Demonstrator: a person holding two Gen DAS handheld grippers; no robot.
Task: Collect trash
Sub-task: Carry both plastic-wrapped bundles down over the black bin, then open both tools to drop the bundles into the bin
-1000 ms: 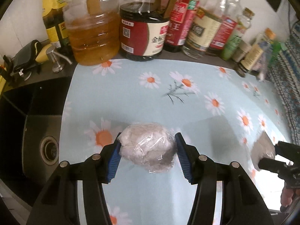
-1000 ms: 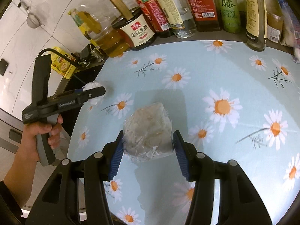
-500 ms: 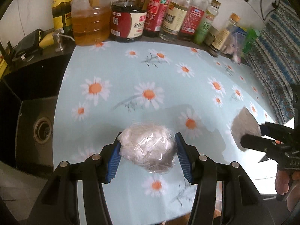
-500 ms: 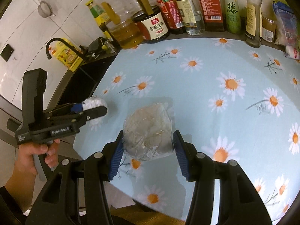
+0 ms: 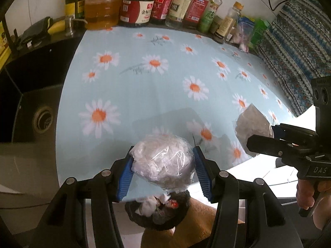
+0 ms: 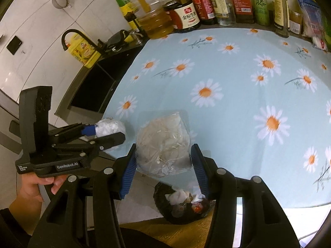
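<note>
Left wrist view shows my left gripper (image 5: 163, 166) pinching a white crumpled wad wrapped in clear plastic (image 5: 163, 161), now pulled back past the daisy-print table (image 5: 165, 86) edge over the black trash bag (image 5: 159, 212). My right gripper (image 6: 163, 161) likewise clamps a clear plastic bag of pale scraps (image 6: 163, 144) above that bag, so I judge both are ready to drop.

R gripper (image 6: 163, 165) clamps clear trash bag (image 6: 163, 146) over daisy cloth (image 6: 238, 103) edge. Trash bin (image 6: 182, 204) at 6 o'clock below; L gripper (image 6: 111, 132) w/ white wad (image 6: 109, 127) at 9.

Bottles (image 5: 175, 2) line the back of the counter (image 5: 165, 91), the sink (image 5: 39, 111) sits left of it, and a trash bin (image 6: 182, 204) stands below its front edge, holding scraps.
</note>
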